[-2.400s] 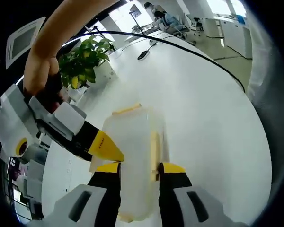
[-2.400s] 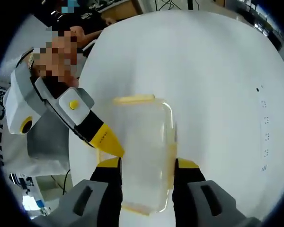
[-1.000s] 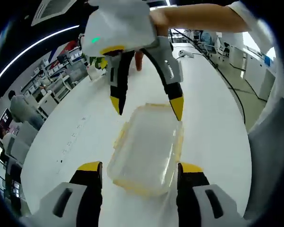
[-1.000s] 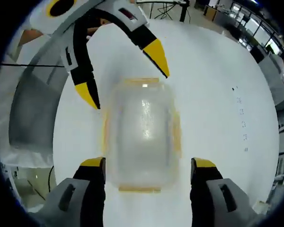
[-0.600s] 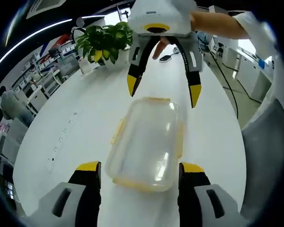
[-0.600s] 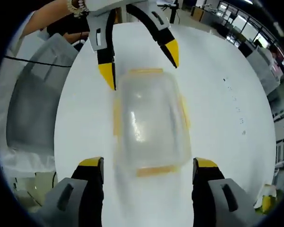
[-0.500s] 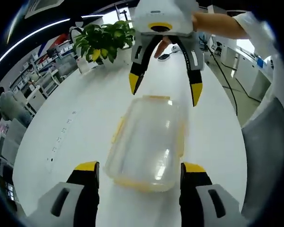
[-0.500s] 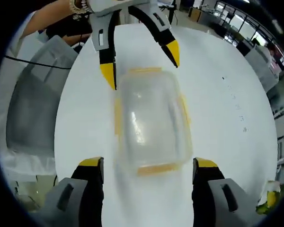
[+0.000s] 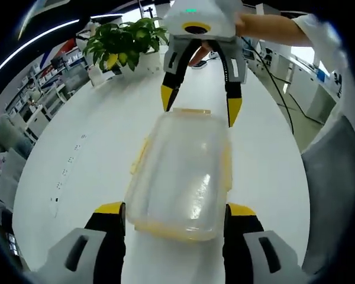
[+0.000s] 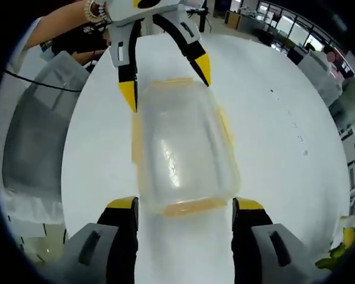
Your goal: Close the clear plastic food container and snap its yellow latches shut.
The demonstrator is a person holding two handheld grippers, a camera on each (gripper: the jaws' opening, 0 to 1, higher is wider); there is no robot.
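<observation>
Left gripper view, taken from left to right: a white tabletop (image 9: 65,142) with a potted plant (image 9: 121,42) far off, then the clear plastic container (image 9: 183,171) lying lengthwise on it between the left gripper (image 9: 174,208) at its near end and the right gripper (image 9: 199,105) at its far end. Both sets of jaws stand wide, each pair straddling an end of the box without clamping it. Right gripper view gives the mirror of this: the left gripper (image 10: 164,78) at the far end, the container (image 10: 180,151) in the middle with its lid seated on top, the right gripper (image 10: 185,203) nearest. The box looks thin-walled, glossy and rounded at the corners, so it is probably light, fairly stiff and prone to skate on the smooth tabletop. Yellow latches (image 10: 187,206) line its rim; these flat tabs seem the sensible places to press, one end braced while the other is snapped
</observation>
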